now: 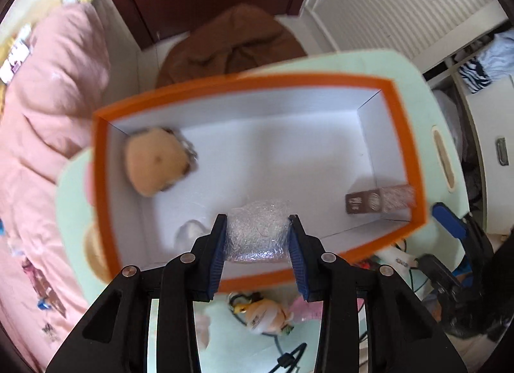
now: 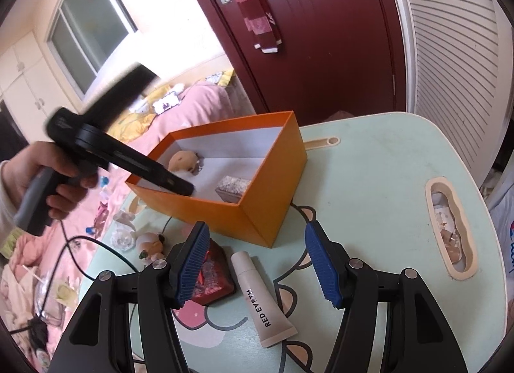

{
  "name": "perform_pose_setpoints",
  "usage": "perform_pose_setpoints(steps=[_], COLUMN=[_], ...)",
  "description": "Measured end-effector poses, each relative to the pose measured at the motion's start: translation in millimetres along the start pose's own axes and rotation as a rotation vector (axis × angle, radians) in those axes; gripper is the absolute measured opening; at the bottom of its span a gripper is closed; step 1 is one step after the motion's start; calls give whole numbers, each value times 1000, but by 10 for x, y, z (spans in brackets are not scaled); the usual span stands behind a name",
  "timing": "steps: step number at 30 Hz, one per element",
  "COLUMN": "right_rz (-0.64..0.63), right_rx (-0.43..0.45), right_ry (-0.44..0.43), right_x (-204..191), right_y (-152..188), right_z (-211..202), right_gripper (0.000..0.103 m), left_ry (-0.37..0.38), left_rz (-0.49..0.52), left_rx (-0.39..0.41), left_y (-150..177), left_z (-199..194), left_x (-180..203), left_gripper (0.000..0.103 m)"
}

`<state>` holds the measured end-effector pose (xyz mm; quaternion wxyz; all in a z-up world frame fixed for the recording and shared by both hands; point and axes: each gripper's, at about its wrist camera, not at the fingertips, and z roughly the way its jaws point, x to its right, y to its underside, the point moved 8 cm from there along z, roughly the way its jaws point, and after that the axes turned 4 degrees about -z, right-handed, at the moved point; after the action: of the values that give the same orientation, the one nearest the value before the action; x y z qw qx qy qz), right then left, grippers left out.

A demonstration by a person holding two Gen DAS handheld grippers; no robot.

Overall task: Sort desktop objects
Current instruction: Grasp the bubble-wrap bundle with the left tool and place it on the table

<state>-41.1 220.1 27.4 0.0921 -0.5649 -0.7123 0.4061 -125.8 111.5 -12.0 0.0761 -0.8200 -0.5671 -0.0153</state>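
The green worktop (image 2: 379, 180) holds a big orange box (image 1: 257, 82), open at the top. My left tool (image 1: 257, 228) points down into that box. It is squeezed narrow on a crinkly clear bundle (image 1: 257, 235), so this one is held right over the white floor of the box. I think the next move is just to let go, and the bundle has only a short way to fall. A soft tan toy (image 1: 154, 164) lies far to one side, and a small brown box (image 1: 379, 201) lies in the corner on the other side, so the spot below looks free.

My right tool (image 2: 257, 260) waits over the worktop, half open, holding nothing. A cream tube (image 2: 263, 299) lies just under it, its long side running away from me toward the box. A red thing (image 2: 212, 279) sits beside the tube. The right tool is the nearer one for both.

The left picture is blurry. I cannot tell what is inside the bundle, or what the pale blob (image 1: 191, 233) next to it is.
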Motion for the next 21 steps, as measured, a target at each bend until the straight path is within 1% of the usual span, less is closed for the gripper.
perform_pose_setpoints(steps=[2, 4, 6, 9, 13, 16, 19, 21], right_rz=[-5, -15, -24, -23, -15, -13, -16, -26], right_rx=[-2, -5, -5, -5, 1, 12, 18, 29], right_ry=[3, 8, 12, 11, 11, 14, 19, 31], right_x=[0, -6, -17, -12, -1, 9, 6, 0], right_y=[4, 13, 20, 20, 10, -6, -18, -28], right_z=[8, 12, 11, 12, -4, -20, -20, -24], right_gripper=[62, 62, 62, 62, 62, 62, 62, 62], left_ry=[-15, -59, -129, -120, -64, -9, 54, 58], left_rz=[13, 45, 84, 71, 18, -36, -97, -132], left_rx=[56, 123, 210, 264, 283, 256, 215, 207], left_y=[22, 35, 109, 263, 662, 1015, 1377, 1545], left_z=[-228, -377, -579, -681, -662, -490, -223, -90], left_x=[-34, -48, -30, -120, -278, -376, -449, -518], left_gripper=[38, 38, 38, 38, 38, 38, 38, 38])
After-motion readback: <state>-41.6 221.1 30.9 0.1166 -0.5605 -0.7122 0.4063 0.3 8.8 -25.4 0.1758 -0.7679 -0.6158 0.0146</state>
